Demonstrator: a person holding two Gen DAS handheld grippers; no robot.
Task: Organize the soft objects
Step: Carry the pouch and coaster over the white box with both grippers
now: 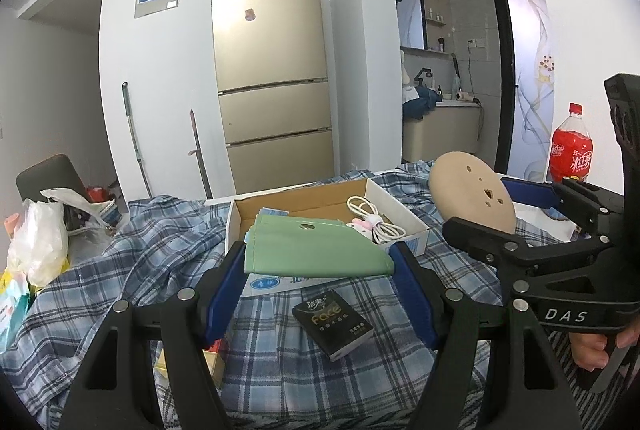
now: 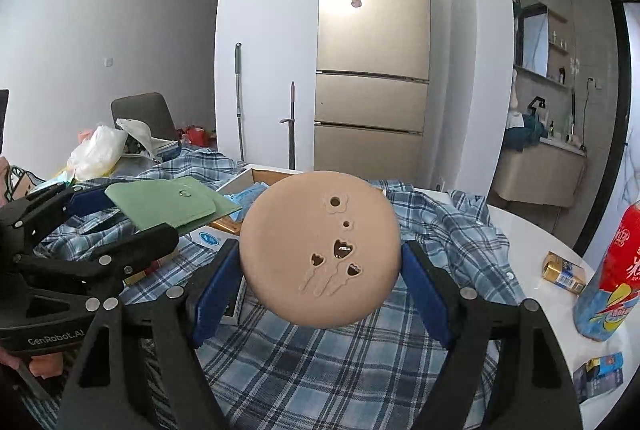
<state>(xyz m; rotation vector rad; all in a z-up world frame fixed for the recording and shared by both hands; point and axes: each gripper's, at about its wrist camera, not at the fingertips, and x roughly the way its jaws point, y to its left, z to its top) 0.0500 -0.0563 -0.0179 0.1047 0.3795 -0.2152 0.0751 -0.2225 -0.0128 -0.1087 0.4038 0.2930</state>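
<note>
My left gripper (image 1: 318,270) is shut on a green soft pouch (image 1: 316,250) with a metal snap, held over the near edge of an open cardboard box (image 1: 296,196). The pouch also shows in the right wrist view (image 2: 176,204). My right gripper (image 2: 320,284) is shut on a round tan soft disc (image 2: 320,250) with flower-shaped cut-outs, held above the plaid cloth (image 2: 320,362). The disc shows in the left wrist view (image 1: 472,196), right of the box. The box holds a coiled white cable (image 1: 374,218).
A plaid shirt (image 1: 140,262) covers the table. A black "Face" pack (image 1: 332,322) lies near me. A red soda bottle (image 1: 571,150) stands at the right. Plastic bags (image 1: 38,234) pile at the left. Small packs (image 2: 564,272) lie by the bottle. A fridge (image 1: 272,70) stands behind.
</note>
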